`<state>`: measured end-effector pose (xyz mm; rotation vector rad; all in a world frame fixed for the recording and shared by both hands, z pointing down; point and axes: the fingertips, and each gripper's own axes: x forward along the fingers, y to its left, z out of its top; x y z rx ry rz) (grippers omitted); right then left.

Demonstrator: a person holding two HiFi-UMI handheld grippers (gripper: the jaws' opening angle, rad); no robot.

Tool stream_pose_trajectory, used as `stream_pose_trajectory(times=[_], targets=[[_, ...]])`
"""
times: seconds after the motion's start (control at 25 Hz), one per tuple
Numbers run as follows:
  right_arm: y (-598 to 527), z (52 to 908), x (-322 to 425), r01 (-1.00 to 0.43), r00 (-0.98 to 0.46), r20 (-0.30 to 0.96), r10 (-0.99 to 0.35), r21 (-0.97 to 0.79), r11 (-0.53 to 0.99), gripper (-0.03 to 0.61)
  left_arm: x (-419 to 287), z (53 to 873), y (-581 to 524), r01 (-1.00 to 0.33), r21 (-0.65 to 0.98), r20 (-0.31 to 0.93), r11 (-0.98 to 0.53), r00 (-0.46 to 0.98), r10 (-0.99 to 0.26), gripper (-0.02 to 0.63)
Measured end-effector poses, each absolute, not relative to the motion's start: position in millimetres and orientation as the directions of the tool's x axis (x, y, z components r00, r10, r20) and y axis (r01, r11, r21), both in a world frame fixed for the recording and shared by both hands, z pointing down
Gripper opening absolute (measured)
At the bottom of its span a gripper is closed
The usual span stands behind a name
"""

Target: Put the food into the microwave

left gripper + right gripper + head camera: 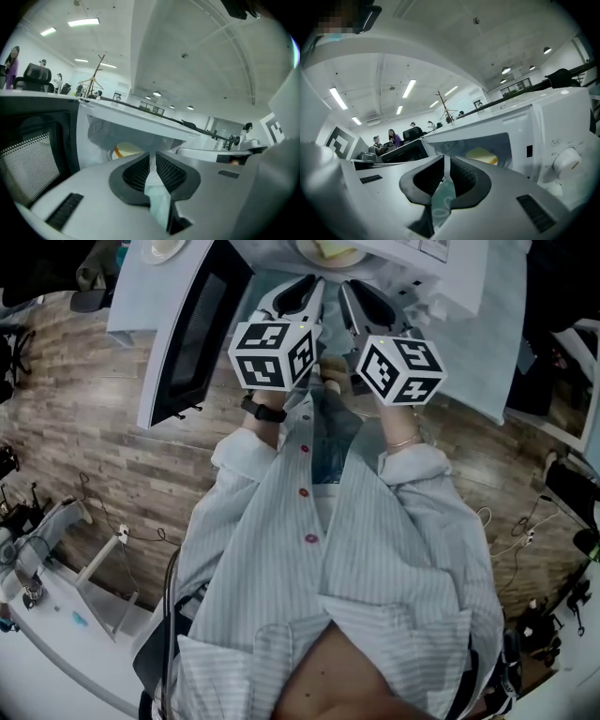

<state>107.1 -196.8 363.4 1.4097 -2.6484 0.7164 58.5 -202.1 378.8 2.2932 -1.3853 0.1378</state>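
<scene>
The left hand-held gripper (152, 160) and right hand-held gripper (446, 165) each pinched the plate (354, 259) rim. The food (483, 155) sat just ahead, at the open microwave (562, 126) mouth. Next, they probably needed to push it in.

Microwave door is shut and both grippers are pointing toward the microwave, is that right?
Not quite: the microwave door is open, swung out at the left of the head view. The rest holds: the left gripper and right gripper, each shut on a thin pale sheet, point toward the microwave.
</scene>
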Motion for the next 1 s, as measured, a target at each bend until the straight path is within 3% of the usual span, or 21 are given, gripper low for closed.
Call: stream_pose_trajectory(times=[0.4,1.0], targets=[[-171,318,111,-0.747,-0.642,0.183,-0.744,-0.367,0.554,0.041,69,324,-174,-0.834,0.317,0.212,-0.451,0.526,-0.824,0.009],[-155,299,117,-0.735,-0.64,0.156,-0.752,-0.41,0.541,0.032,84,308,-148,-0.773,0.314,0.215,-0.551,0.623,-0.752,0.009]])
